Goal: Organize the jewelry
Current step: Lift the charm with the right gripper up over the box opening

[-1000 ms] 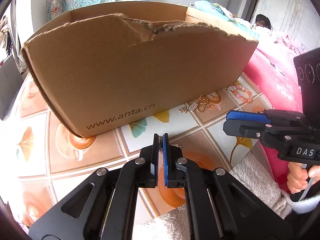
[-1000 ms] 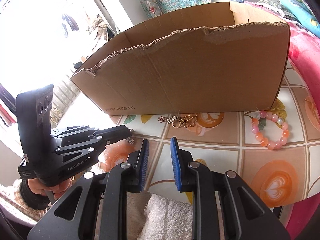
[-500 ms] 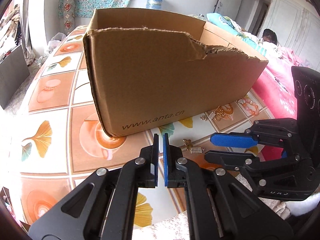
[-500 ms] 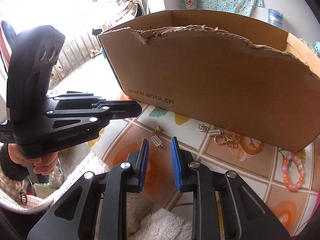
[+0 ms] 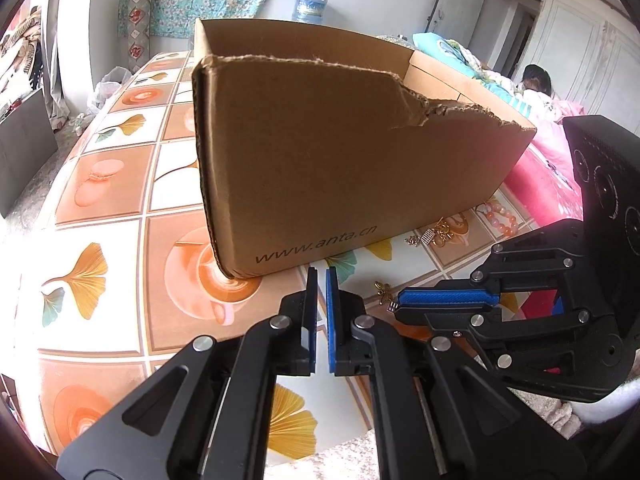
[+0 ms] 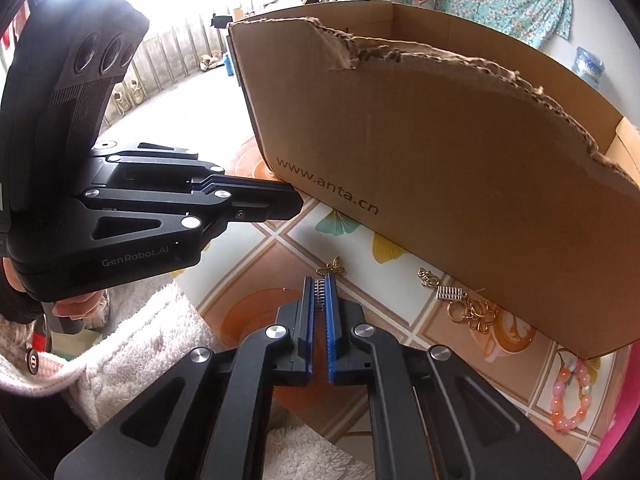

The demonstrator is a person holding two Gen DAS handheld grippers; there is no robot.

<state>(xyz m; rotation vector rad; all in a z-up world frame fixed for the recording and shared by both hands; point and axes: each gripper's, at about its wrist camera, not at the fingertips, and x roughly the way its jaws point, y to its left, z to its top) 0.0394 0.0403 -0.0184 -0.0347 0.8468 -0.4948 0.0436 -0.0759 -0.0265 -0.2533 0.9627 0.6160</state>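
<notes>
The cardboard box [image 6: 460,168] stands on the tiled tabletop [image 5: 104,264], and all the jewelry lies on the tabletop in front of the box's printed wall. Seen from the right wrist, the butterfly charm [image 6: 333,267] lies before the box's left end, the chain with gold rings [image 6: 464,300] just beside the wall further right, and the bead bracelet [image 6: 570,394] before the box's right corner. The right gripper [image 6: 319,292] sits in front of the box, just behind the butterfly charm, with a small ribbed charm [image 6: 319,293] between its fingers, while the left gripper [image 5: 321,284] is before the box's left corner.
</notes>
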